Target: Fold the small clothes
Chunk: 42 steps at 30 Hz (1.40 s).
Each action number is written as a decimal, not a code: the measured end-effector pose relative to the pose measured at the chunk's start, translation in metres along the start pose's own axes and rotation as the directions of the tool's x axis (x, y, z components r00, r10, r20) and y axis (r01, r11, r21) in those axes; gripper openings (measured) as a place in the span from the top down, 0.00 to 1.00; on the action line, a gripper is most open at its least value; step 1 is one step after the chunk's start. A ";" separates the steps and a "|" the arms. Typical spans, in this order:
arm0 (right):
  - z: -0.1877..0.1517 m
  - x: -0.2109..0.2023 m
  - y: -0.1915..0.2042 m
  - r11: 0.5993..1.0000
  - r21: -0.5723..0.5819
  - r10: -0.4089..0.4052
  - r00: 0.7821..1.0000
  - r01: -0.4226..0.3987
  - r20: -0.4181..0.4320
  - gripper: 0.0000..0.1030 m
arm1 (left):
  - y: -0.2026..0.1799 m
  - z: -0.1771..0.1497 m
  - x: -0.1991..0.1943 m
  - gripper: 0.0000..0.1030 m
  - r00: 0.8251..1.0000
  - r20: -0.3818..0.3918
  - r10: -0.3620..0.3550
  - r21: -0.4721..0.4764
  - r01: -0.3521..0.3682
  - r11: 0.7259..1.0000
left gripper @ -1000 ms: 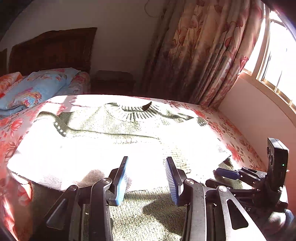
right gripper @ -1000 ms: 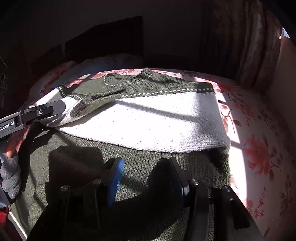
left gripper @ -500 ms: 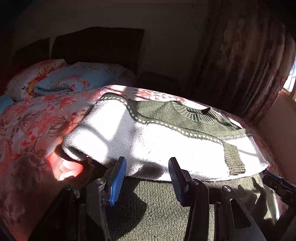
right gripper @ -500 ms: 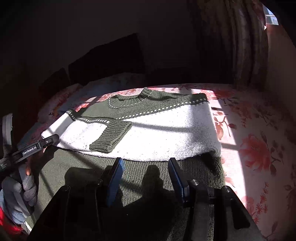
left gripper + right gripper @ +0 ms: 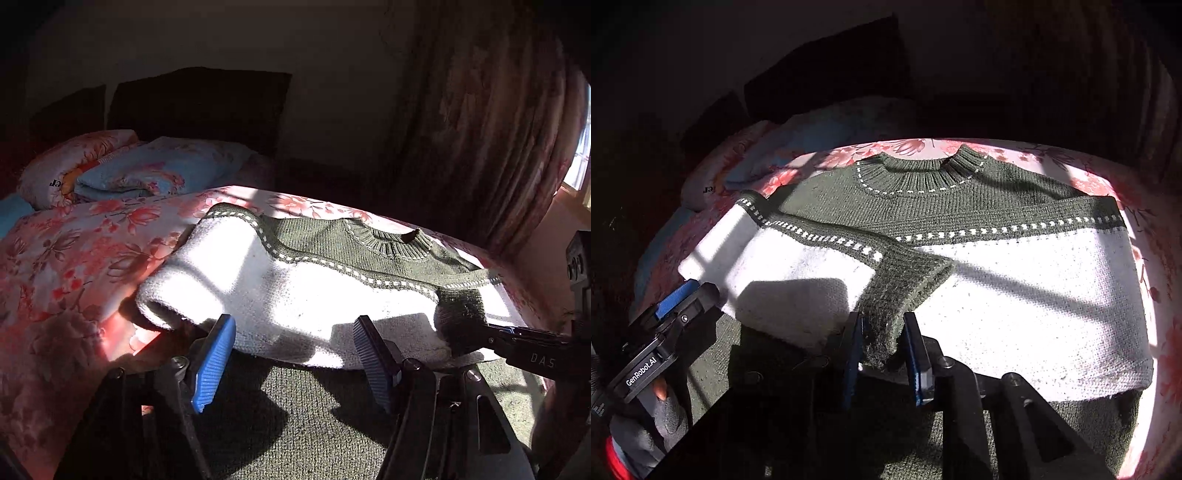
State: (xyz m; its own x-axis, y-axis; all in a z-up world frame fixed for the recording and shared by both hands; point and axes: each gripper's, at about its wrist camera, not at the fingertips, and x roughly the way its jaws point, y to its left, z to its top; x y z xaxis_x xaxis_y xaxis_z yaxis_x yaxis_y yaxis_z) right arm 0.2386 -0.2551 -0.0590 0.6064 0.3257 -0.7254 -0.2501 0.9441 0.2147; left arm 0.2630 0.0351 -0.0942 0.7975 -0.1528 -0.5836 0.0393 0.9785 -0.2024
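The bed (image 5: 66, 266) carries a floral sheet. The sweater (image 5: 1015, 288) lies flat on it. Folded bedding (image 5: 147, 177) lies beyond the sweater, near the headboard (image 5: 199, 107).

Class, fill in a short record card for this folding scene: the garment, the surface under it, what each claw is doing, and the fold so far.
garment: sweater, green and white knit, spread flat
surface: bed with floral sheet
sleeve: one sleeve lies across the white front, its green cuff toward the hem
right claw: shut on the cuff
left claw: open, over the green hem, holding nothing
background: pillows, curtain
fold stage: one sleeve folded in, body not yet folded
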 end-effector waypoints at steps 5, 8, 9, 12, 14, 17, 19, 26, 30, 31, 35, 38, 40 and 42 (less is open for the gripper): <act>0.012 -0.041 -0.025 0.993 0.048 -0.111 0.978 0.104 0.178 0.88 | 0.007 0.002 -0.005 0.00 0.999 0.038 0.020 -0.035 -0.019 0.999; 0.013 -0.043 -0.065 0.977 0.144 -0.183 0.970 0.160 0.160 0.89 | 0.013 0.002 -0.002 0.00 1.000 0.020 0.024 -0.065 -0.023 0.998; 0.012 -0.038 -0.079 0.974 0.173 -0.168 0.977 0.145 0.133 0.89 | 0.014 0.002 0.000 0.00 1.000 0.010 0.023 -0.069 -0.023 0.997; -0.002 -0.016 -0.096 0.973 0.199 -0.135 0.989 0.121 0.058 0.84 | 0.012 0.002 0.007 0.00 1.000 -0.020 0.022 -0.059 -0.023 0.998; -0.014 -0.009 -0.093 0.976 0.182 -0.134 0.989 0.120 0.069 0.75 | 0.012 0.001 0.008 0.00 0.999 -0.023 0.025 -0.058 -0.027 0.998; -0.015 -0.009 -0.090 0.979 0.167 -0.128 0.989 0.115 0.072 0.69 | 0.017 0.002 0.001 0.00 0.999 0.006 0.044 -0.077 -0.044 0.996; -0.018 -0.011 -0.093 0.979 0.184 -0.108 0.991 0.091 0.081 0.70 | 0.023 0.005 -0.010 0.00 0.991 0.053 0.121 -0.093 -0.116 0.989; -0.018 -0.012 -0.094 0.977 0.201 -0.088 0.992 0.069 0.086 0.69 | 0.040 0.013 -0.012 0.00 0.986 -0.112 0.121 0.017 -0.120 0.993; -0.018 -0.011 -0.094 0.977 0.202 -0.087 0.992 0.068 0.086 0.69 | 0.032 0.005 0.006 0.00 0.966 -0.187 0.178 0.125 -0.156 0.980; -0.018 -0.011 -0.095 0.977 0.202 -0.087 0.992 0.068 0.086 0.69 | 0.029 0.005 0.013 0.00 0.960 -0.195 0.203 0.142 -0.177 0.974; -0.018 -0.011 -0.095 0.977 0.203 -0.084 0.992 0.064 0.090 0.69 | 0.031 0.013 0.044 0.00 0.924 -0.236 0.302 0.135 -0.276 0.952; -0.018 -0.011 -0.096 0.977 0.204 -0.082 0.993 0.062 0.091 0.69 | 0.035 0.016 0.049 0.00 0.928 -0.190 0.320 0.084 -0.309 0.947; -0.018 -0.011 -0.096 0.977 0.204 -0.079 0.993 0.059 0.091 0.69 | 0.035 0.010 0.055 0.00 0.920 -0.208 0.331 0.090 -0.319 0.943; -0.018 -0.013 -0.095 0.978 0.201 -0.082 0.992 0.061 0.100 0.69 | 0.037 0.011 0.048 0.00 0.931 -0.180 0.317 0.074 -0.309 0.948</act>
State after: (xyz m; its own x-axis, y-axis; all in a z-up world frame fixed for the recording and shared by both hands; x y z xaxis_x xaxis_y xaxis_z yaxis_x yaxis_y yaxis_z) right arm 0.2404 -0.3502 -0.0816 0.6971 0.2505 -0.6718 -0.0561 0.9532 0.2972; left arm 0.3096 0.0653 -0.1213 0.6466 0.1431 -0.7493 -0.1646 0.9853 0.0461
